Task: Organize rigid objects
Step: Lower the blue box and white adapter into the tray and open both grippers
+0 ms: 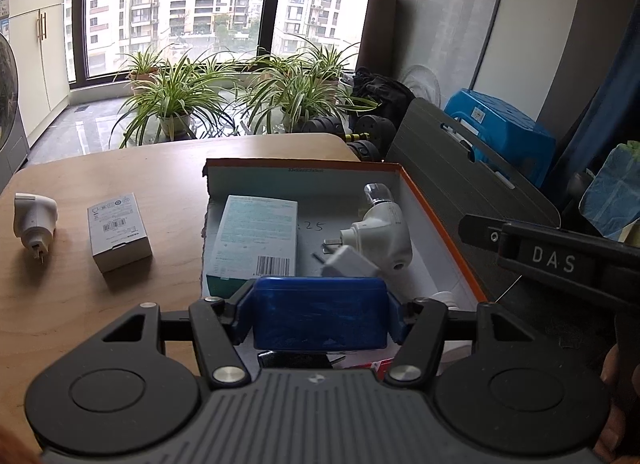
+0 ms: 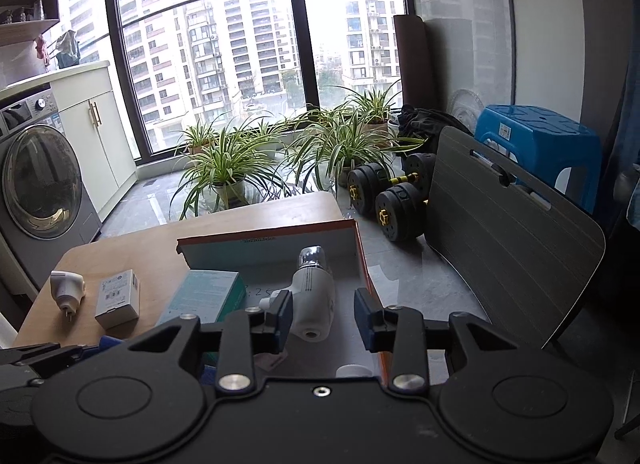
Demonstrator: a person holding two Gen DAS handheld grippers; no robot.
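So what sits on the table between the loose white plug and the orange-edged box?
One small grey carton stands between the white plug and the box; bare wood either side. Both wrist views show it.

The left claw [image 1: 320, 314] clamps a glossy blue rectangular block [image 1: 320, 314] above the near end of an open white cardboard box with an orange rim [image 1: 438, 220]. Inside the box lie a teal-and-white carton [image 1: 256, 240], a white plug-in device with a clear bulb [image 1: 380, 232] and a small grey adapter [image 1: 350, 264]. On the wooden bench [image 1: 120, 180], left of the box, stand a small grey-white carton [image 1: 118, 230] and a white plug adapter [image 1: 34, 220].
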